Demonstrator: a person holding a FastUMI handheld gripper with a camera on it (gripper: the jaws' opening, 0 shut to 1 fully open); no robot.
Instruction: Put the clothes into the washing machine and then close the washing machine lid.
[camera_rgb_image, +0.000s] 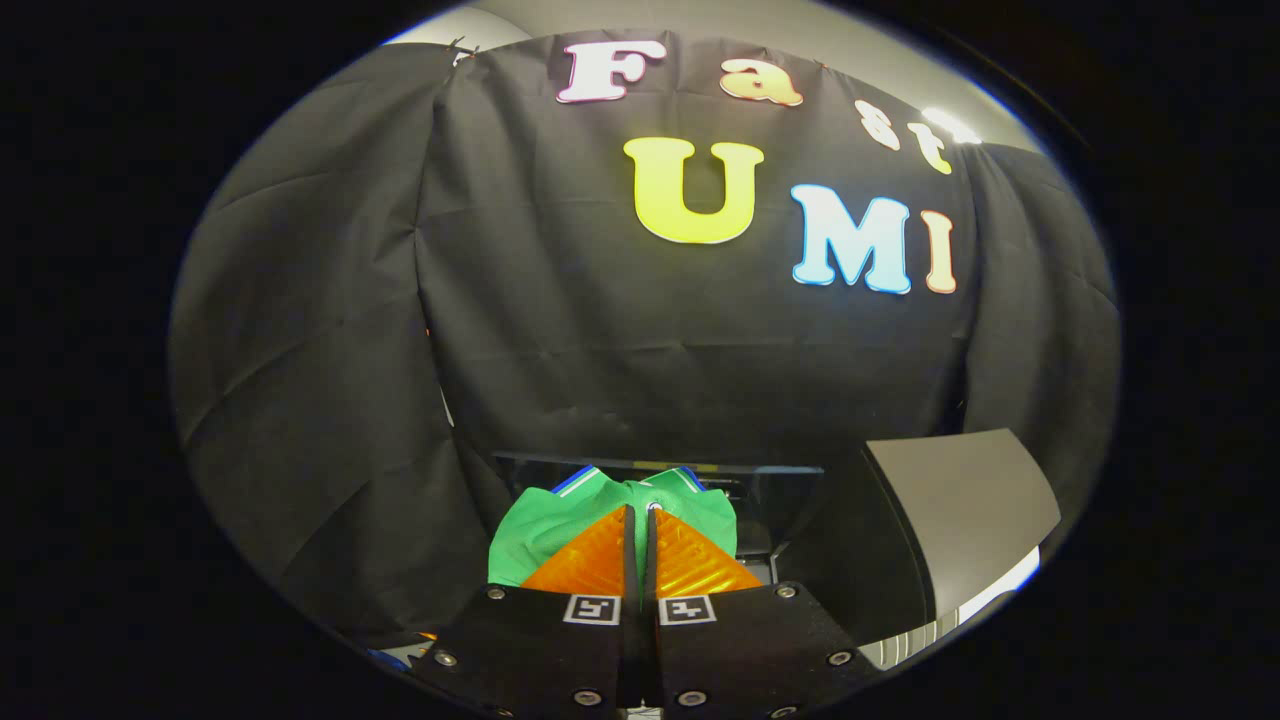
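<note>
Between the two fingers of the gripper (640, 510) a green garment of thin, smooth cloth (545, 535) is pinched. The fingers are pressed almost together, with only a narrow dark slit between them, and both of them press on a fold of the cloth at the tips. Their inner faces are ribbed, with fine ridges running across. At the base of each finger, on the flat dark body of the gripper, sits a small square marker with a black and white pattern, and round screw heads shine near the corners of that body.

The green garment bunches up around the fingertips and hangs down on the left of them in soft folds. Its upper edge has a narrow trim of blue and white.

Just beyond the garment is the washing machine (770, 500), a dark box with a rectangular opening on top; the inside is too dark to tell. The garment is in front of this opening and slightly above it, not inside. To the right of the opening the flat grey lid of the washing machine (965, 490) stands raised and tilted, smooth and matte, with rounded corners.

Behind all this hangs the black cloth wall (320, 400), creased in long folds.
</note>
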